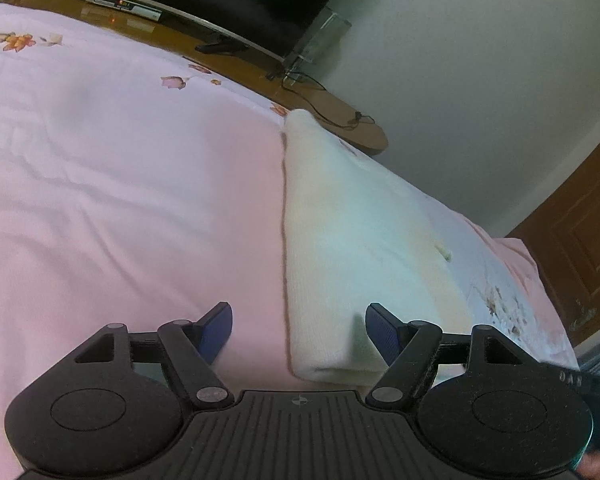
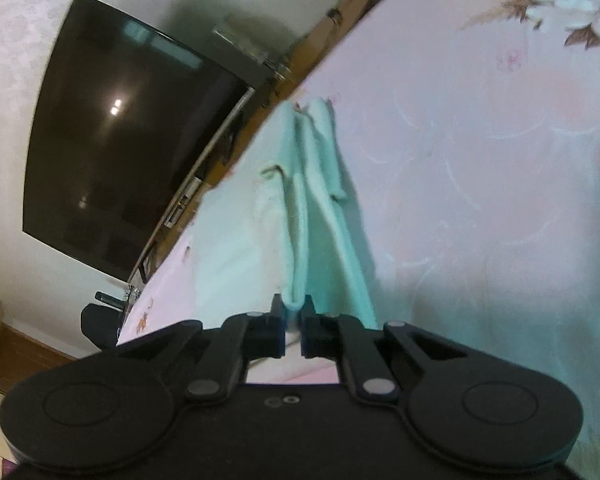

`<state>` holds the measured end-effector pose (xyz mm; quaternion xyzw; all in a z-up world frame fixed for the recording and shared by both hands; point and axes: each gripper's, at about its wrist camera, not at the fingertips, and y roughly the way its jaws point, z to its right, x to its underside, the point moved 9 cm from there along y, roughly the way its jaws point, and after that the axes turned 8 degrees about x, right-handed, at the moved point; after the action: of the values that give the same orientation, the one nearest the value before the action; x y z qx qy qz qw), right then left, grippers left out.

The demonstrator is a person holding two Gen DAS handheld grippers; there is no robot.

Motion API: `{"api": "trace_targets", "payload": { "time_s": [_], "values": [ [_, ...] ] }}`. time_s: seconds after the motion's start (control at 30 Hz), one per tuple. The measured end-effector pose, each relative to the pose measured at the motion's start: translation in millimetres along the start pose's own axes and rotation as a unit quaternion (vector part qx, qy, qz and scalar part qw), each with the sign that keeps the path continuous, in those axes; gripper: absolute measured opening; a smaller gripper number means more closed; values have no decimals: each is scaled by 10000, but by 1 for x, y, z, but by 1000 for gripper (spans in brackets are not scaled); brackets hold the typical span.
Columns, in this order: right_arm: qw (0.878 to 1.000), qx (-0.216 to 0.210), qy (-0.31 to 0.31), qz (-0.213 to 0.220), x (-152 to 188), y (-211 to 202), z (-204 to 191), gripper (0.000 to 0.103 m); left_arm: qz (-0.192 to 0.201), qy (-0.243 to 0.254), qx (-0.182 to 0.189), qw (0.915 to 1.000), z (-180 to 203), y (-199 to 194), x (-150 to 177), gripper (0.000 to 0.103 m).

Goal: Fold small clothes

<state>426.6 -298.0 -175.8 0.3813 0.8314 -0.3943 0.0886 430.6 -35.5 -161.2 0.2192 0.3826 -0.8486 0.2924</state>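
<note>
A small cream-white knitted garment (image 1: 352, 248) lies folded on the pink bedspread (image 1: 120, 184), its near edge just ahead of my left gripper (image 1: 299, 330). The left gripper is open, hovering low with its blue pads either side of the garment's near left corner, holding nothing. In the right wrist view my right gripper (image 2: 293, 322) is shut on a raised fold of the same garment (image 2: 300, 240), which looks pale green here and drapes away from the fingers onto the bedspread (image 2: 480, 160).
A wooden TV bench (image 1: 332, 120) with cables and a set-top box (image 1: 122, 4) runs along the bed's far edge. A dark TV screen (image 2: 128, 132) hangs on the wall. A wooden door (image 1: 584, 248) stands at the right.
</note>
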Motion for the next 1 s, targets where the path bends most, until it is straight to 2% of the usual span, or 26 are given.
{"api": "trace_targets", "payload": {
  "time_s": [0.17,0.23,0.27,0.4,0.53,0.67,0.87,1.0],
  "values": [
    [9997,98,-136,-164,6,7,3,8,88,81,1,9999,-3,0,-17,73],
    [9991,98,-392,125,-9,1,-5,24,162,138,9,9998,-3,3,-33,73],
    [9976,118,-547,399,-22,-6,-9,27,204,160,11,9997,-3,6,-42,73],
    [9945,-83,-779,693,-67,5,-24,28,213,165,1,9996,-4,27,-65,73],
    [9956,-41,-861,371,-87,44,-24,28,146,172,-19,9997,-3,46,-73,73],
    [9948,47,-1007,151,-82,64,-22,30,88,197,-12,9998,-1,55,-71,73],
    [9925,94,-1181,283,-79,61,-27,35,-25,171,-74,9998,-9,61,-63,73],
    [9930,-30,-1174,119,-79,67,-28,43,-41,218,-105,9997,-10,61,-61,73]
  ]
}}
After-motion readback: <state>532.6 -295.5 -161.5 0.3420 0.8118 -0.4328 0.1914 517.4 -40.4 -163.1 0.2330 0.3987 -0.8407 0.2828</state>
